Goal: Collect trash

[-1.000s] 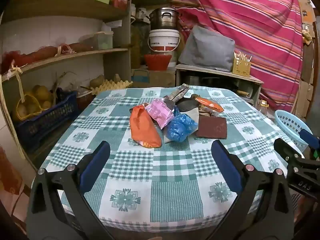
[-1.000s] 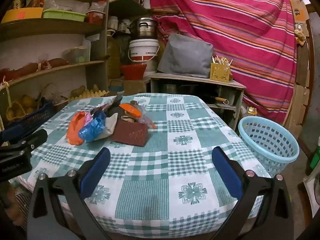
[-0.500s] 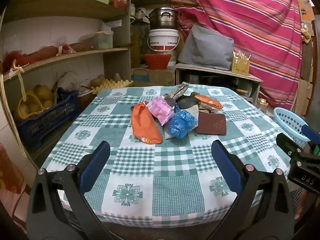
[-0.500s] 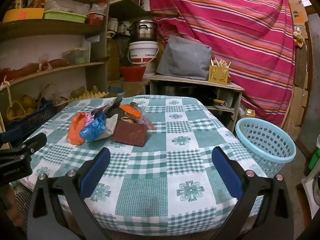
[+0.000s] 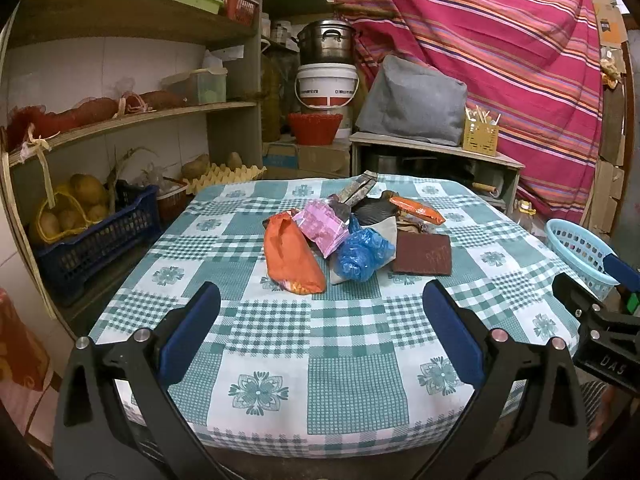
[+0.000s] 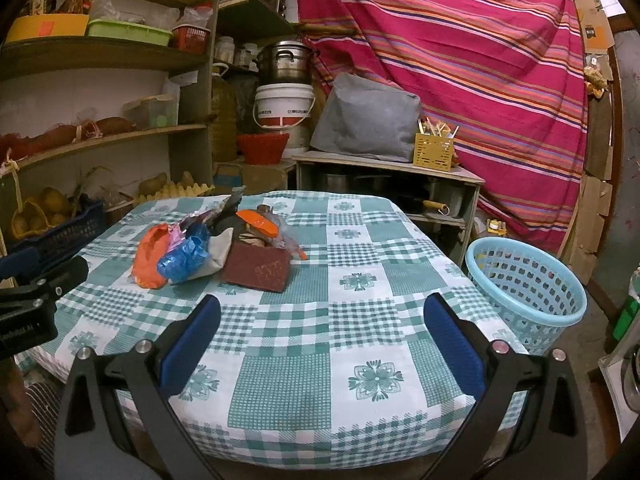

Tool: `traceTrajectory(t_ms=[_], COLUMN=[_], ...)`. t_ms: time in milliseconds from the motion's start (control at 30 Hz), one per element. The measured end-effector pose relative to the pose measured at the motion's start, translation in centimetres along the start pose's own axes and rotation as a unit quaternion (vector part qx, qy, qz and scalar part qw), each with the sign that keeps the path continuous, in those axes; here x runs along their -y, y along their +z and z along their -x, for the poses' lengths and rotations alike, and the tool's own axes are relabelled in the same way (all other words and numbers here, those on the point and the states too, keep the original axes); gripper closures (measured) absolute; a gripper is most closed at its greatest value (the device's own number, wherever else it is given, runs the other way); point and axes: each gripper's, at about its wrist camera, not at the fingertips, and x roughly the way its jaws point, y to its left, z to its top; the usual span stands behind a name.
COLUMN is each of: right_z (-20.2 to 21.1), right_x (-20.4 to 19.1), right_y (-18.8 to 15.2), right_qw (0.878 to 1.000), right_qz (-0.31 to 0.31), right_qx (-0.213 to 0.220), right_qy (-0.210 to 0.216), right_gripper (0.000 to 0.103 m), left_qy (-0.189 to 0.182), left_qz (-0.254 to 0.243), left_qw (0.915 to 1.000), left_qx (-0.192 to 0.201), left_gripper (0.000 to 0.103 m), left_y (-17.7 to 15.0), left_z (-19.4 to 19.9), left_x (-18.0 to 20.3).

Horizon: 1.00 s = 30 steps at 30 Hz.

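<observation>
The trash pile lies ahead of both spread, empty claws; the left claw seems nearer; the basket stands right of the counter.

— Room near the front? 
— Bare checked desk from the near edge up to the trash pile. 
— On the right? 
— Open cloth, then a blue basket just beside the desk edge.

Both wrist views face the table from its near edge; shared trash pile.
</observation>
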Motion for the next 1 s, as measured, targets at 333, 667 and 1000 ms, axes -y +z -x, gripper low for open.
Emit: traceTrajectory(t_ms=[333,667,1000], right_z=[-0.15,-0.38,-0.49], right_x=[0.16,0.46,0.47], right_y=[-0.11,0.09,-0.01], right_qw=[1.0,1.0,1.0], right_qz=[-0.003,-0.006,-0.007], right_qx=[0.0,-0.003,-0.004], right_qy=[-0.003,-0.006,-0.006], right_gripper=[0.004,0.004,0.004], left_qy=[0.001,0.001,0.001], left_qz=[-0.002,-0.006,-0.008], left_qw=[1.0,1.0,1.0], left_qx=[0.002,0.003,0.001], left_gripper=[0.005,0.005,0.005], left_y=[0.59,0.5,0.46], left_z=[-0.06,-0.1,-0.22], left_x=[-0.12,0.04,0.2])
